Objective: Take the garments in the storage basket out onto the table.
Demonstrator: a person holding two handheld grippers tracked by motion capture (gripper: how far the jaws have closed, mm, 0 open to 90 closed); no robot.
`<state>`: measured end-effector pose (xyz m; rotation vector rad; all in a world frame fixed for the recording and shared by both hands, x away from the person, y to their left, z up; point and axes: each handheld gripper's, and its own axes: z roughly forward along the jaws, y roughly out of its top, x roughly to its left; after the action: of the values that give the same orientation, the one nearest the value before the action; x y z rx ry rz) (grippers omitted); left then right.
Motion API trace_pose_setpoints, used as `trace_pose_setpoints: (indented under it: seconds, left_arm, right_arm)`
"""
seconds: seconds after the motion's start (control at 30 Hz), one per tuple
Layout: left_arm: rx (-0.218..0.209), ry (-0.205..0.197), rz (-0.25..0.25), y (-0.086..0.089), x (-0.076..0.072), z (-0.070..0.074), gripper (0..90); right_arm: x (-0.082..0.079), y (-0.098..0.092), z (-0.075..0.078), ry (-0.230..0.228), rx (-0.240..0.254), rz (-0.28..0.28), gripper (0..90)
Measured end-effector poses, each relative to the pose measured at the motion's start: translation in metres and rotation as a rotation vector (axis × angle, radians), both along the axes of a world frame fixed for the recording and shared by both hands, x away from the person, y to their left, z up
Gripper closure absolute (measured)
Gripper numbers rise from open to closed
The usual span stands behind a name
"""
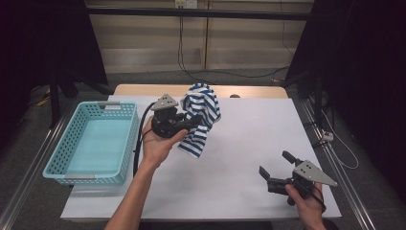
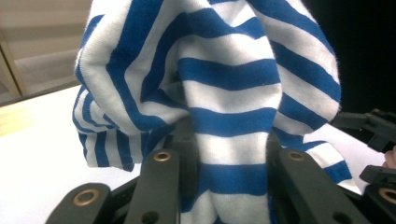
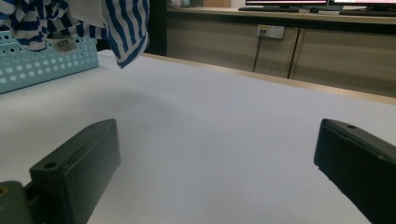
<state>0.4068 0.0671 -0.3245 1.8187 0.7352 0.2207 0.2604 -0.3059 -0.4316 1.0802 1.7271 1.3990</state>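
Observation:
A blue-and-white striped cloth [image 1: 201,117] hangs bunched above the white table [image 1: 239,143], held up by my left gripper [image 1: 194,120], which is shut on its folds. In the left gripper view the striped cloth [image 2: 219,93] drapes between and over the black jaws. The cloth [image 3: 122,28] also dangles at the top left of the right gripper view, with a small label on it. My right gripper [image 1: 278,165] rests low near the table's front right, its jaws wide open with nothing between them [image 3: 215,163].
A light blue perforated basket [image 1: 57,158] stands empty at the table's left edge, close beside my left forearm; its wall [image 3: 42,65] shows behind the cloth. Dark stands and cables lie beyond the table. White tabletop stretches between the two grippers.

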Motion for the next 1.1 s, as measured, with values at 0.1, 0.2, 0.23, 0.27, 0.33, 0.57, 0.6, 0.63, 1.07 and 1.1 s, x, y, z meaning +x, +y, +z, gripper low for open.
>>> trace_pose_setpoints:
  seconds: [0.1, 0.2, 0.23, 0.27, 0.33, 0.57, 0.6, 0.63, 1.07, 1.1]
  left_arm:
    - [0.019, 0.011, -0.01, -0.002, 0.002, -0.006, 70.5]
    - [0.048, 0.035, -0.013, -0.006, 0.006, -0.014, 70.4]
    - [0.054, 0.041, -0.015, -0.007, 0.007, -0.017, 70.4]
    - [0.062, 0.047, -0.014, -0.008, 0.008, -0.019, 70.4]
    - [0.063, 0.064, -0.02, -0.01, 0.01, -0.024, 70.4]
    - [0.101, 0.103, -0.023, -0.018, 0.013, -0.039, 70.4]
    - [0.099, 0.108, -0.021, -0.019, 0.013, -0.041, 70.4]
    - [0.1, 0.114, -0.022, -0.02, 0.013, -0.043, 70.4]
    - [0.155, 0.16, -0.023, -0.025, 0.018, -0.063, 70.0]
    - [0.158, 0.163, -0.025, -0.026, 0.018, -0.065, 70.0]
  right_arm:
    - [0.0, 0.0, 0.0, 0.003, -0.003, -0.002, 0.0]
    - [0.001, 0.0, 0.0, 0.004, -0.003, 0.0, 0.0]
    - [0.001, 0.0, 0.0, 0.004, -0.003, -0.001, 0.0]
    - [0.001, 0.0, 0.0, 0.003, -0.004, -0.003, 0.0]
    - [0.001, 0.0, 0.0, 0.004, -0.003, 0.0, 0.0]
    - [0.0, 0.0, 0.0, 0.007, 0.001, 0.001, 0.0]
    - [0.0, 0.0, 0.0, 0.006, 0.0, 0.002, 0.0]
    - [0.0, 0.0, 0.0, 0.005, -0.001, -0.001, 0.0]
    - [0.001, 0.0, -0.001, 0.006, -0.009, 0.007, 0.0]
    - [0.001, 0.0, -0.001, 0.005, -0.01, 0.006, 0.0]
